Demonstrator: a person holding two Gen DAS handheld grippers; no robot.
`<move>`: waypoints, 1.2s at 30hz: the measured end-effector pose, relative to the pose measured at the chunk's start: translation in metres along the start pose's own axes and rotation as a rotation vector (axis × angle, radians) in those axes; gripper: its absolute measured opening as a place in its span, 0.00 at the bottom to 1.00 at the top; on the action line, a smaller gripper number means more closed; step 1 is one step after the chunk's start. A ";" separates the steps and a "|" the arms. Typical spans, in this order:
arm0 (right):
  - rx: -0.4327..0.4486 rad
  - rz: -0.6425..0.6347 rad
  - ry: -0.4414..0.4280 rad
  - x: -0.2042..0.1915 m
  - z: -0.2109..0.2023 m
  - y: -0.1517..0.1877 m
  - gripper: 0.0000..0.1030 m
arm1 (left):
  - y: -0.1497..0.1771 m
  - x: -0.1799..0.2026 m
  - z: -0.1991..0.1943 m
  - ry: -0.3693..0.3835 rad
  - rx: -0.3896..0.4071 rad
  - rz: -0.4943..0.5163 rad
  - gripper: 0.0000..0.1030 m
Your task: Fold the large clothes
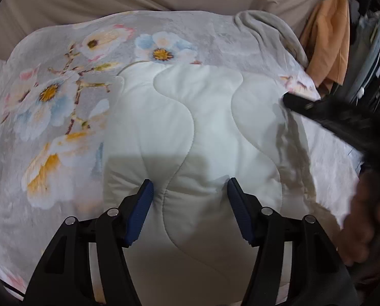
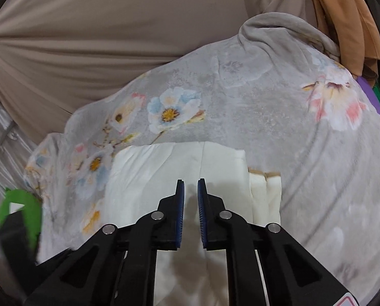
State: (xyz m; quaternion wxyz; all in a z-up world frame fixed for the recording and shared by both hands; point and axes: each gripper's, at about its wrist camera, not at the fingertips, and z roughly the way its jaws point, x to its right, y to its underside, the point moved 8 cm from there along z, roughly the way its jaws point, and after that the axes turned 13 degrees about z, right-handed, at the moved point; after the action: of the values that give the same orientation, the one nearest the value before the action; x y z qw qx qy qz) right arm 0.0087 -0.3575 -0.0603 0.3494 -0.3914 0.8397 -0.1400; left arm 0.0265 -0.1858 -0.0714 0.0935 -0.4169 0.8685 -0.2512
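Note:
A white quilted garment [image 1: 190, 127] lies folded into a thick pad on a grey floral blanket [image 1: 49, 102]. My left gripper [image 1: 190, 188] is open, its blue pads pressed into the garment's near part with a bulge of fabric between them. The right gripper [image 1: 317, 109] shows as a blurred black arm at the garment's right edge. In the right wrist view the garment [image 2: 164, 173] sits ahead with stacked folded layers [image 2: 265, 193] at its right side. My right gripper [image 2: 190, 186] hovers over it, jaws nearly closed with a narrow gap, holding nothing.
The floral blanket [image 2: 304, 140] covers a beige sheet [image 2: 113, 38]. Orange cloth [image 1: 327, 40] hangs at the far right, with purple and green items [image 2: 378, 102] beside it. A green part of the left gripper [image 2: 19, 211] shows at the left.

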 end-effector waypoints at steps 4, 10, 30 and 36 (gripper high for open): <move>-0.020 -0.039 0.051 0.012 0.031 0.008 0.07 | -0.005 -0.018 -0.013 -0.016 0.030 -0.062 0.56; -0.043 -0.016 0.053 0.034 0.062 0.022 0.04 | 0.003 -0.029 0.009 -0.004 -0.014 -0.086 0.60; -0.007 0.051 0.024 0.042 0.050 0.022 0.07 | 0.006 -0.030 0.033 -0.057 -0.070 -0.009 0.67; -0.006 0.015 0.021 0.049 -0.049 0.044 0.13 | 0.007 -0.022 -0.005 -0.005 -0.056 -0.047 0.62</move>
State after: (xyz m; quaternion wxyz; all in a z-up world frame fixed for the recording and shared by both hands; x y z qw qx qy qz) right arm -0.0717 -0.3677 -0.0709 0.3405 -0.3846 0.8466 -0.1391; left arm 0.0333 -0.1634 -0.0721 0.0782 -0.4403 0.8649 -0.2281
